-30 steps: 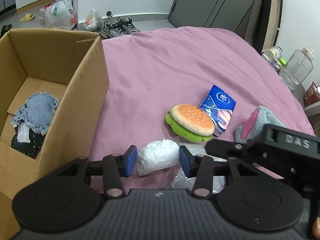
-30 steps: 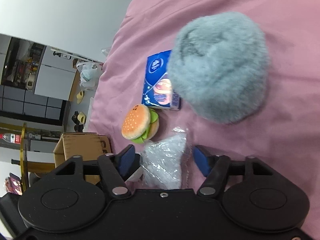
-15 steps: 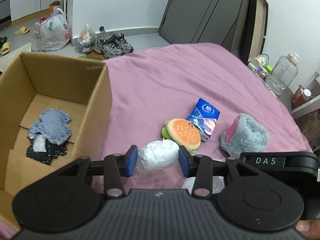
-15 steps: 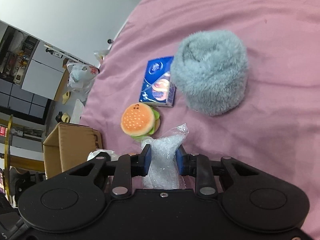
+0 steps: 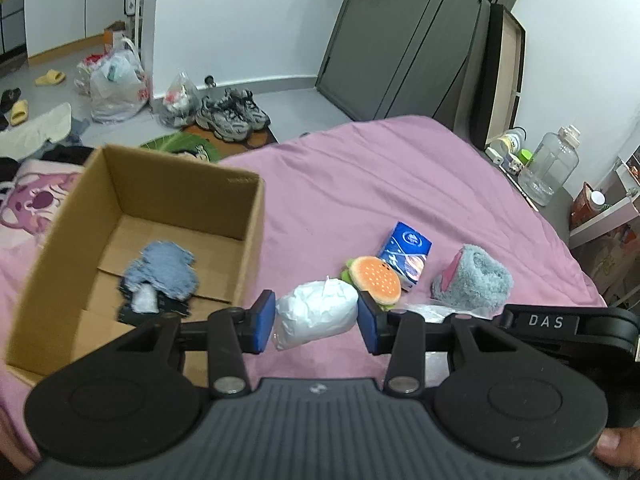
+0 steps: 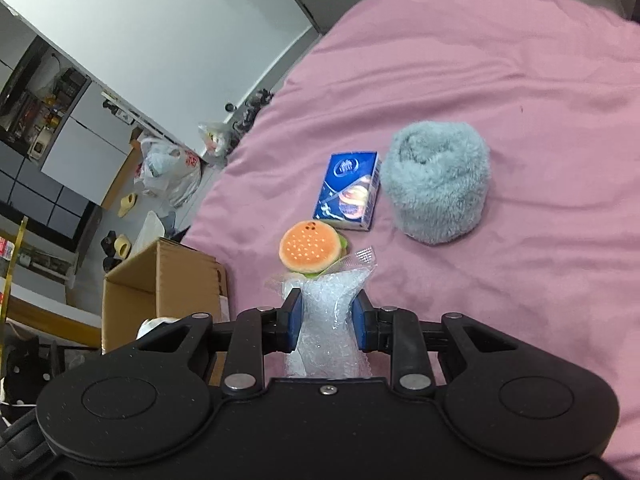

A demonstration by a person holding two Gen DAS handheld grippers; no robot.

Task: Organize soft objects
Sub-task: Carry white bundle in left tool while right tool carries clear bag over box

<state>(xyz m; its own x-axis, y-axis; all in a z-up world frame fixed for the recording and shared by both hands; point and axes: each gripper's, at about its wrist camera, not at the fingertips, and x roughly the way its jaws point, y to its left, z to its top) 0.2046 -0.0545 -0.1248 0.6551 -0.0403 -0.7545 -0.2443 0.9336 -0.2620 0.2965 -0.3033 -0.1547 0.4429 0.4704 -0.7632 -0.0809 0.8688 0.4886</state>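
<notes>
My left gripper (image 5: pixel 316 322) is shut on a white crumpled soft bundle (image 5: pixel 316 314) and holds it above the pink bed, just right of the cardboard box (image 5: pixel 52 264). The box holds a denim patch (image 5: pixel 162 270) over a dark cloth. My right gripper (image 6: pixel 327 322) is shut on a clear bubble-wrap bag (image 6: pixel 326 308), lifted off the bed. A plush burger (image 6: pixel 310 250), a blue tissue pack (image 6: pixel 350 190) and a grey fluffy roll (image 6: pixel 436 182) lie on the bed beyond it. They also show in the left wrist view: burger (image 5: pixel 378 280), pack (image 5: pixel 406 254), roll (image 5: pixel 476 280).
The pink bed sheet (image 5: pixel 380 184) stretches far and right. The box (image 6: pixel 160 280) stands at the bed's left side. Shoes (image 5: pixel 230 114) and plastic bags (image 5: pixel 116 80) lie on the floor beyond. A large clear bottle (image 5: pixel 550 168) stands by the bed's right edge.
My right gripper closed on the bubble-wrap bag and lifted it. Both grippers rose; the left one, still holding the white bundle, now sees more of the box's inside.
</notes>
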